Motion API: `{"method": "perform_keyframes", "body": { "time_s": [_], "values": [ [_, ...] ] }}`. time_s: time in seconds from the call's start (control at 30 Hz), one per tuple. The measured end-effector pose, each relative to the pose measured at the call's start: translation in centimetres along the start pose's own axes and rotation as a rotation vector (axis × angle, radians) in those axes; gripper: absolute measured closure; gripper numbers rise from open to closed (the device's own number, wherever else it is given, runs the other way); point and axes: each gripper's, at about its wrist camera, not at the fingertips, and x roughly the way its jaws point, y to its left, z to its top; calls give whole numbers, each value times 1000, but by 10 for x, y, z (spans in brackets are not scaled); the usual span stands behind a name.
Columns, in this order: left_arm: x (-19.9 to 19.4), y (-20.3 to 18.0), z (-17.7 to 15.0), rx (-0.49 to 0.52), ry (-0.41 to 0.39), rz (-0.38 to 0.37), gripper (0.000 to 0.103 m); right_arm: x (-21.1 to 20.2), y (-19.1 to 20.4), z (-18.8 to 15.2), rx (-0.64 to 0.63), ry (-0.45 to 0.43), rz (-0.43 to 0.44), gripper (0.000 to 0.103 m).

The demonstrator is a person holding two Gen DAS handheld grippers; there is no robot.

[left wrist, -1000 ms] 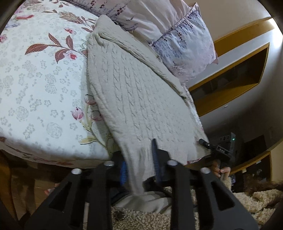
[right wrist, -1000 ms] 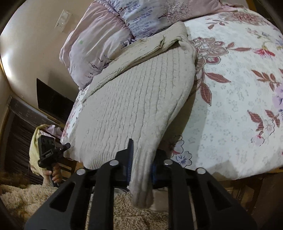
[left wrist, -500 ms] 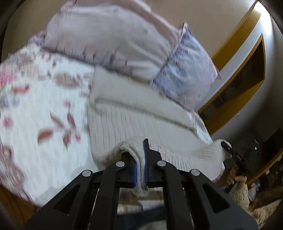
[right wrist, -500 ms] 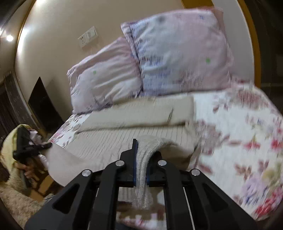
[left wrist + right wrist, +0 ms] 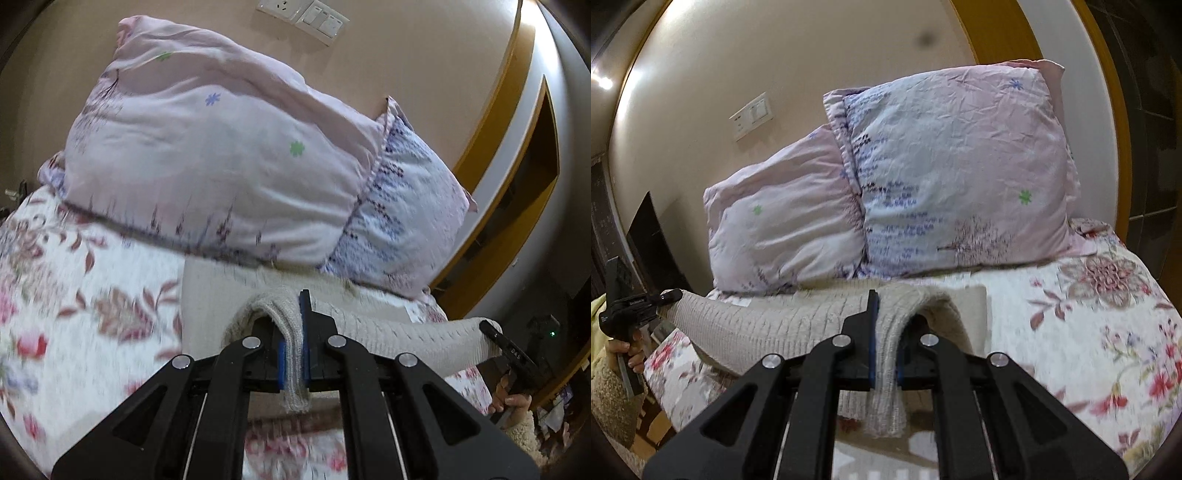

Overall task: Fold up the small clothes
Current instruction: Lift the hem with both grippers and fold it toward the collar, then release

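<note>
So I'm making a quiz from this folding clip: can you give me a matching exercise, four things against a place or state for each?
Things:
1. sweater
2. pillows
3. wall switch plate
4. bedspread

Descriptions:
A. floral, lying under the knit
B. leaning against the wall at the head of the bed
C. clamped at two corners, one by each gripper
D. mounted on the beige wall

Pairs: 1-C, 2-B, 3-D, 4-A
</note>
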Motion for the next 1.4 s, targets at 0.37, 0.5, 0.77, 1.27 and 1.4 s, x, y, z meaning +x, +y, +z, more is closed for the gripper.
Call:
{"method": "perform_keyframes", "body": {
  "time_s": [0.37,0.5,0.77,1.27,1.4],
  "values": [
    [105,55,4,-146,112,79,98,114,-49,-5,190,162,-41,96],
    [129,80,-7,-259,166,65,98,146,-66,-24,259,257,-63,96],
    [147,101,-5,-406,197,-20,98,167,-76,-23,345,291,-34,92],
    [157,110,8,-586,138,-116,50,208,-99,0,625,251,57,45],
    [140,106,17,-538,110,-114,50,191,-93,9,573,217,42,45]
  ]
}}
